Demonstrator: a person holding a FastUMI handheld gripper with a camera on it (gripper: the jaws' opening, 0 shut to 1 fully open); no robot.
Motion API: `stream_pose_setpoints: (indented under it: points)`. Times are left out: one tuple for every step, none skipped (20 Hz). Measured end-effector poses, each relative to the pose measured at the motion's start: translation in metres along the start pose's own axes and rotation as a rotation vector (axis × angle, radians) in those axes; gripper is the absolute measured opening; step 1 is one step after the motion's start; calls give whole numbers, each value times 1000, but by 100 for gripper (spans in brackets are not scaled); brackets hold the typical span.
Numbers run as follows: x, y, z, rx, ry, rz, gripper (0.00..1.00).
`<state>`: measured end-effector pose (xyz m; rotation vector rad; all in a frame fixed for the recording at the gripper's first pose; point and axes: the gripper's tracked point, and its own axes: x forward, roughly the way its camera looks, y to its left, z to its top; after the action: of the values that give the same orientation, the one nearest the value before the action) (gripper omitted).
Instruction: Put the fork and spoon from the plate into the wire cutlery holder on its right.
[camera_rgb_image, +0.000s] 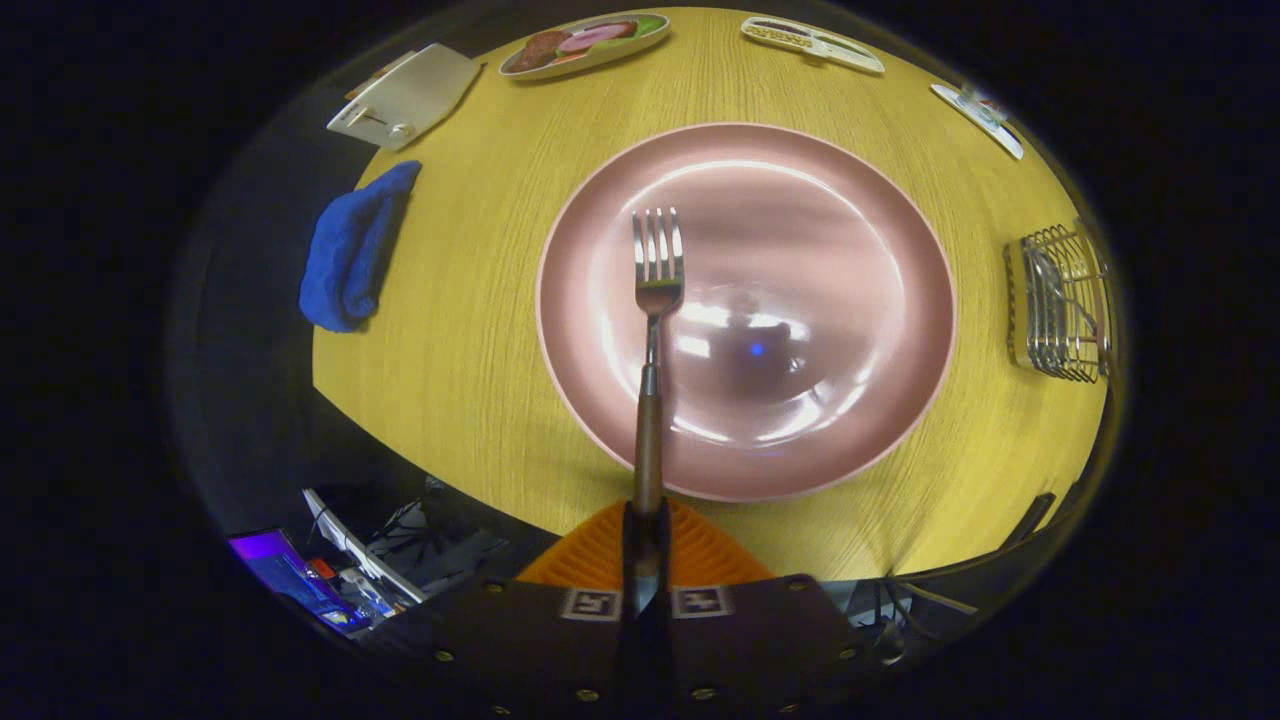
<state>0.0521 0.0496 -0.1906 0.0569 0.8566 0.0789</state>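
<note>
My gripper (646, 545) is shut on the wooden handle of the fork (655, 300). The fork sticks straight out ahead of the fingers, its metal tines hanging over the left half of the pink plate (860, 200). The plate lies on the yellow wooden table, and its glossy surface holds only reflections. The wire cutlery holder (1062, 305) stands to the right of the plate near the table's edge. Curved metal shows inside it, too small to tell what it is.
A blue cloth (352, 250) lies left of the plate at the table's edge. A white card stand (405, 95), a small dish of food (585, 42) and two flat cards (812, 42) (980, 115) sit along the far side.
</note>
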Motion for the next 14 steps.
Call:
stream_pose_setpoints:
  points:
    - [23, 0, -4, 2, 22, 8, 4]
    - [21, 1, -3, 8, 7, 18, 4]
    - [21, 1, -2, 8, -5, 17, 4]
    - [19, -1, -2, 5, -10, 14, 4]
    - [16, -1, 0, 10, -31, 25, 4]
    - [15, 1, -1, 10, -32, 31, 4]
    - [13, 1, -1, 14, -41, 41, 4]
    - [12, 1, -1, 17, -48, 47, 4]
    - [9, 1, -1, 20, -52, 53, 4]
    - [6, 1, 0, 23, -58, 60, 4]
    - [3, 0, 1, 25, -63, 63, 4]
    - [-1, -1, 2, 29, -72, 66, 4]
    - [-6, -3, 3, 36, -77, 74, 4]
    - [-11, -4, 6, 46, -89, 84, 4]
